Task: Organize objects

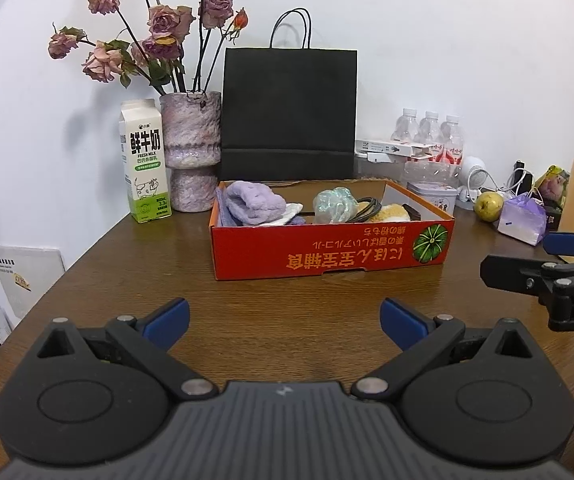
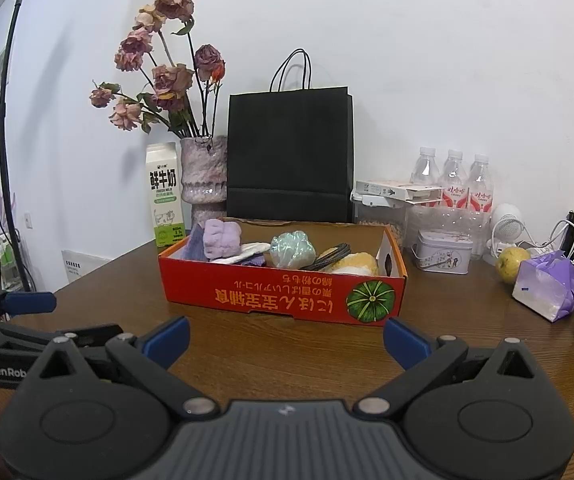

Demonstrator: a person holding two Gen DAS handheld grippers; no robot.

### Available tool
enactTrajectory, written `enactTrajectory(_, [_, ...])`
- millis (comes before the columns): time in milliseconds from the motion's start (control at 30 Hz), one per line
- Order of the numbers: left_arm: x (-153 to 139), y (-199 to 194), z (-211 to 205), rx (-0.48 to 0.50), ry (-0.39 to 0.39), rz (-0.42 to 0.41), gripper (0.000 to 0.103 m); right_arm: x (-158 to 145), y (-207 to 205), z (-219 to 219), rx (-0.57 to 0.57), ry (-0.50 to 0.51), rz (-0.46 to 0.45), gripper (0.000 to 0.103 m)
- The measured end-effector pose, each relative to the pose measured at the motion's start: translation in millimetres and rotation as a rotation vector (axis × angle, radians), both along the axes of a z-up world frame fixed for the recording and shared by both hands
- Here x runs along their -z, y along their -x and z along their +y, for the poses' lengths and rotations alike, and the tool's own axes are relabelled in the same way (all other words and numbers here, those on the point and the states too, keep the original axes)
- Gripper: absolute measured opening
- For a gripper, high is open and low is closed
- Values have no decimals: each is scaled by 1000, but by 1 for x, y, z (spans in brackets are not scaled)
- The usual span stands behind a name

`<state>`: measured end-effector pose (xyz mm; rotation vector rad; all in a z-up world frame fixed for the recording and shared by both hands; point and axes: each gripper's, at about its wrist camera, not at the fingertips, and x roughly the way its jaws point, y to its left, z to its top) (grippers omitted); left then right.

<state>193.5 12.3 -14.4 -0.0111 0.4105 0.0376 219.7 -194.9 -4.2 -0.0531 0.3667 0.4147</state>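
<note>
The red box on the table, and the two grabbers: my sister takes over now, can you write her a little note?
Left gripper: open, empty, above the table.
Right gripper: open, empty, before the red box.
In the box: purple cloth, shiny green ball, dark cable, yellow plush.
Outside, to the right: pear, purple tissue pack, tin.
Left to do: unclear which go in.

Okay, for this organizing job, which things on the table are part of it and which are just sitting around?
Likely part of the job:
- red box
- purple cloth in it
- iridescent bundle in it
- cable in it
- yellow plush item in it
- left gripper and right gripper, both open and empty

Probably just lying about:
- milk carton
- vase of dried roses
- black paper bag
- water bottles
- tin
- pear
</note>
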Motion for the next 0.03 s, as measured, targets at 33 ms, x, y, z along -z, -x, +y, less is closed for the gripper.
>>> enactTrajectory(33, [0,0,0,2,2,1,103,1,0,0,0,1,1,103])
